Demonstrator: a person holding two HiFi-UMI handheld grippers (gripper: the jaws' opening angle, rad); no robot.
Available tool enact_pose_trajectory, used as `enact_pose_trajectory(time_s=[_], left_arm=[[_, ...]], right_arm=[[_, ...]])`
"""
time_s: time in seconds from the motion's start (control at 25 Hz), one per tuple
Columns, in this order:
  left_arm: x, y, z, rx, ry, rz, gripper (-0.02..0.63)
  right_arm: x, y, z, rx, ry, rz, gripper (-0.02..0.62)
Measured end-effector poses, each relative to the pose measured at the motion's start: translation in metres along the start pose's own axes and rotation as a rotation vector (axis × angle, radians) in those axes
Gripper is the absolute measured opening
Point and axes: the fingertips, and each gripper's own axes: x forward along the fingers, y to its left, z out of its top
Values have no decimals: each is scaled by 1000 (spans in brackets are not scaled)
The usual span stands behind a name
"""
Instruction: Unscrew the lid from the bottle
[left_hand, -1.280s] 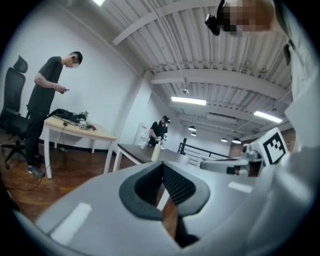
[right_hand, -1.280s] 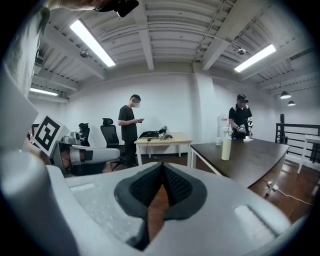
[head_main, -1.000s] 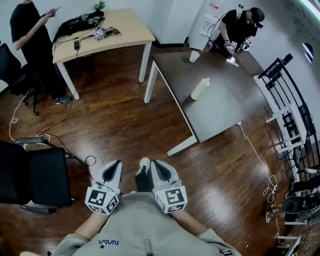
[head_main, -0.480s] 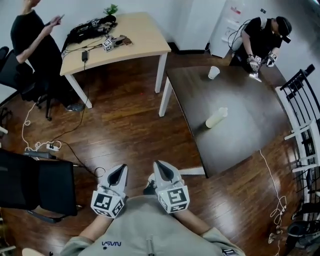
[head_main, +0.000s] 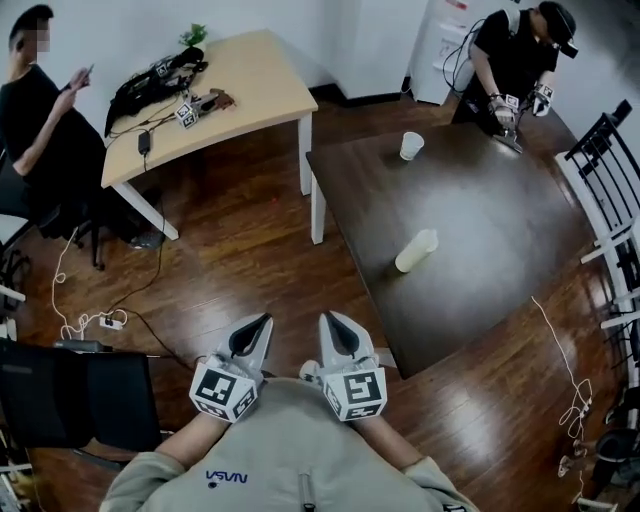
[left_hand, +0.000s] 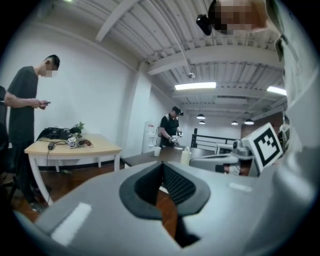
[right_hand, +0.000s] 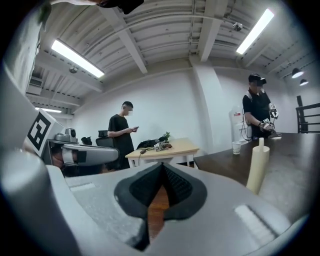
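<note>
The left tongs (head_main: 261, 323) and the right tongs (head_main: 331, 322) are held side by side close against the person's body, tips pointing forward over the wooden floor (head_main: 240, 250). In the left gripper view the left tongs (left_hand: 161, 166) are fully closed, the ribbed pads meeting with nothing between them. The right gripper view shows the same for the right tongs (right_hand: 161, 166): closed and empty.

The bottle (head_main: 416, 250) stands upright on the dark tabletop (head_main: 480, 200), ahead of the tongs and to their right, well apart from both. It is pale cream and sits near the tabletop's edge closest to the tongs. From the right tongs it (right_hand: 257, 169) shows to the right of the closed tips, with the narrow lid (right_hand: 260, 142) on its top. From the left tongs it (left_hand: 186, 156) appears small, straight beyond the tips, and the marker cube of the right tongs shows at the right of that view.

Farther ahead on the same tabletop stands a white cup (head_main: 410, 146), and beyond it a person in black (head_main: 515, 50) works at the far end. Ahead and to the left of the tongs is a light wooden tabletop (head_main: 240, 75) carrying cables and small gear, with another person in black (head_main: 35, 120) beside it holding a phone. A black chair (head_main: 70, 405) stands just left of the left tongs.
</note>
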Motion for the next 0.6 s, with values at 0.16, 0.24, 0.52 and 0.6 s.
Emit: enact_pose_trajectory(time_s=[0.16,0.24,0.52,0.6], left_arm=[[33,-17,6,47,17,-128,2],[52,-26,6,57,30,-197,3],[129,-40,18,83,40,-434,3],[156,-47,24,84,45,-512,3]], right_arm=[[-9,-35,0,35,-16,-125,-3],[-16,-53,-2,53,-16,-195,-3],[-21,-117,2,82,-22,-442,-3],[-24,-135,5,90,-17,-517,-3]])
